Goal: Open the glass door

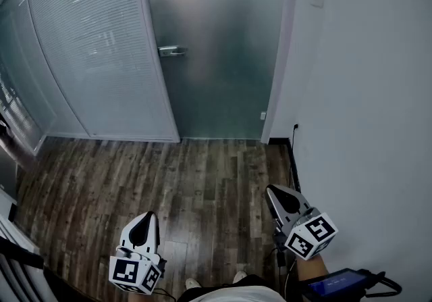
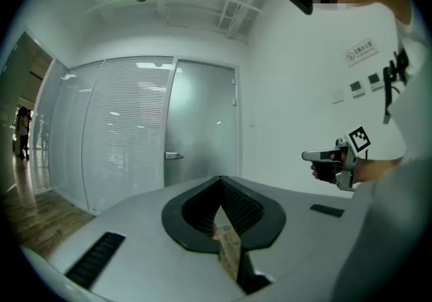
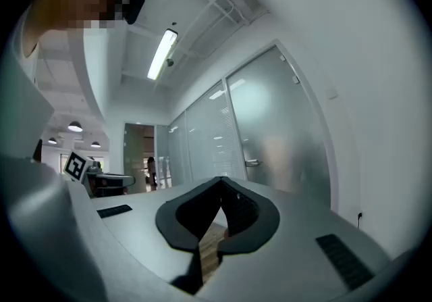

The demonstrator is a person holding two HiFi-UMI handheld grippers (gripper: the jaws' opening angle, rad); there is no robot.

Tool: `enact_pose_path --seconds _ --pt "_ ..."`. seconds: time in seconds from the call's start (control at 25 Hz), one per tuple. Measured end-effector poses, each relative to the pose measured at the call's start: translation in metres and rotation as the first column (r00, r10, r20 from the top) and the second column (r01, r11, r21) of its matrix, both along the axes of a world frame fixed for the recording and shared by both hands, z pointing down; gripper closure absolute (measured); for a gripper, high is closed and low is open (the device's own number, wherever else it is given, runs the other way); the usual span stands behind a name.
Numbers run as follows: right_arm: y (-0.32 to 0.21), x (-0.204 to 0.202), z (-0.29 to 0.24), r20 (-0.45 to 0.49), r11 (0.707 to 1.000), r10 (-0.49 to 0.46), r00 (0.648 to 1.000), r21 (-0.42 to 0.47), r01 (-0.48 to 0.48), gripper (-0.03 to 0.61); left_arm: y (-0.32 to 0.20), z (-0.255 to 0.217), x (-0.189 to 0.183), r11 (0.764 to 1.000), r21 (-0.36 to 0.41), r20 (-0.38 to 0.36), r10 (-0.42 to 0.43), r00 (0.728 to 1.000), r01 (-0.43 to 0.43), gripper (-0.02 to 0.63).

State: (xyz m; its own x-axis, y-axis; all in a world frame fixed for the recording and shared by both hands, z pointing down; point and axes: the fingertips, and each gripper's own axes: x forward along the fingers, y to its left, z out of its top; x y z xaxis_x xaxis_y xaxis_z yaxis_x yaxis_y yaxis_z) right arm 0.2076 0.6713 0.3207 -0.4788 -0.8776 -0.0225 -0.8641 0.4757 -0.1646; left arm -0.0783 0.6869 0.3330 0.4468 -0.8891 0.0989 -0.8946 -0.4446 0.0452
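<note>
The frosted glass door [image 1: 219, 37] stands closed at the far end of the floor, its metal lever handle [image 1: 171, 51] on its left edge. Both grippers are held low and well short of it, pointing toward it. My left gripper [image 1: 145, 221] is shut and holds nothing; its jaws meet at the tip [image 2: 221, 180]. My right gripper [image 1: 273, 192] is likewise shut and empty [image 3: 221, 182]. The handle [image 2: 173, 155] shows small and distant in the left gripper view, and also far off as the handle [image 3: 251, 163] in the right gripper view.
A curved glass partition with blinds [image 1: 88, 51] runs left of the door. A white wall [image 1: 364, 91] closes the right side, with a socket and cable [image 1: 295, 129] near the floor. Dark wood flooring [image 1: 175, 179] lies between me and the door.
</note>
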Motion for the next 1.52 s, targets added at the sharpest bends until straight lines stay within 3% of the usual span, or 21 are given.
enact_pose_path --seconds 0.28,0.48,0.68,0.88,1.32,1.52 --pt "0.003 0.007 0.010 0.008 1.000 -0.026 1.000 -0.018 0.026 0.577 0.015 0.009 0.006 1.000 -0.003 0.006 -0.013 1.000 0.013 0.615" --pt "-0.006 -0.003 0.007 -0.025 0.999 -0.043 0.999 -0.014 0.043 0.577 0.003 0.005 -0.006 1.000 0.000 -0.034 -0.028 0.999 0.028 0.615" --pt "-0.035 0.005 0.005 -0.053 1.000 -0.024 0.998 -0.021 0.023 0.577 -0.038 0.005 -0.001 1.000 0.005 -0.055 -0.004 0.998 0.004 0.615" --pt "-0.120 0.019 0.019 -0.056 1.000 -0.004 0.998 -0.027 0.003 0.577 -0.127 0.022 0.011 1.000 0.009 -0.058 0.012 0.998 -0.012 0.615" --pt "-0.276 -0.095 0.006 -0.073 0.999 -0.030 0.997 -0.014 0.029 0.577 -0.273 0.025 -0.101 0.999 0.020 -0.035 -0.035 0.999 0.036 0.615" --pt "-0.322 -0.131 0.006 -0.096 0.999 -0.045 0.994 -0.024 0.043 0.577 -0.323 0.028 -0.121 1.000 0.015 -0.048 -0.016 0.999 0.016 0.615"
